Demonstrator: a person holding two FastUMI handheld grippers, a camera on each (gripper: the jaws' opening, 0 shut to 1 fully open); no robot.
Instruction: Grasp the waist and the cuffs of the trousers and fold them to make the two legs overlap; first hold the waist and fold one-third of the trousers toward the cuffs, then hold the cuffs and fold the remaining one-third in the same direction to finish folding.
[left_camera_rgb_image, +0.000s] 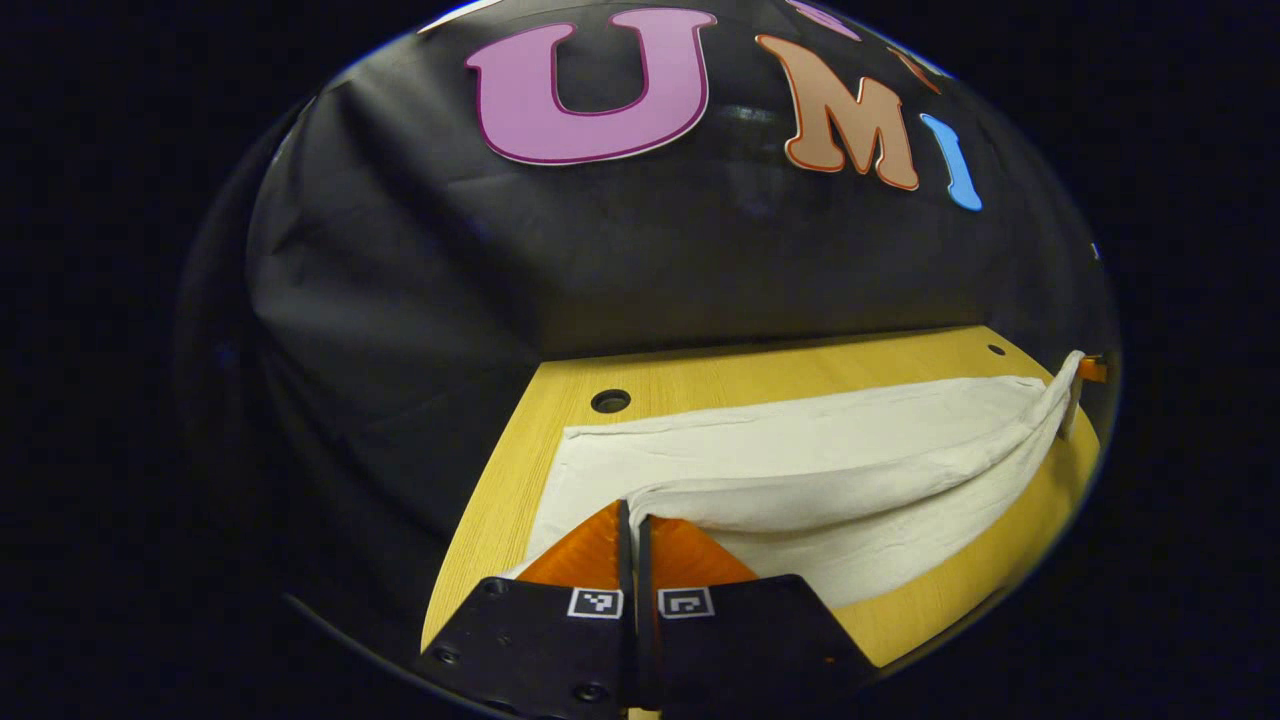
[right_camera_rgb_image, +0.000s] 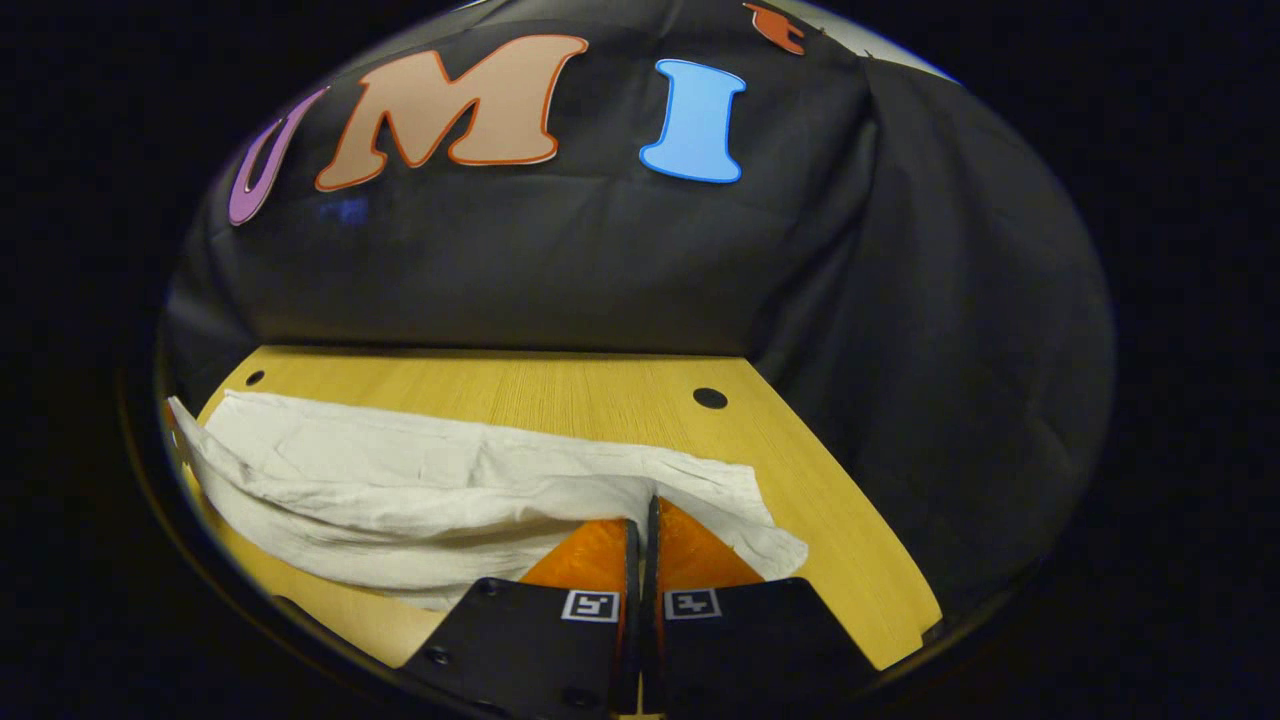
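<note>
We hold the trousers (left_camera_rgb_image: 800, 450) lifted along one edge above the table (left_camera_rgb_image: 700, 385). The left gripper (left_camera_rgb_image: 634, 520) at 6 o'clock and the right gripper (right_camera_rgb_image: 645, 520) are each clamped on cloth. We judge the leg-overlap fold underway; both thirds remain.

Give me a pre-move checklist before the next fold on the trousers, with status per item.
1. Left gripper pinching the trousers: ok, jaws closed with cloth between them.
2. Right gripper pinching the trousers: ok, jaws closed on the edge of the cloth.
3. Held edge lifted off the table: ok, it sags in a curve between the two grips.
4. Lower layer lying flat on the table: ok, a few wrinkles.
5. Which end each gripper holds, waist or cuffs: cannot tell.
6. Both legs caught in each pinch: cannot tell.
</note>
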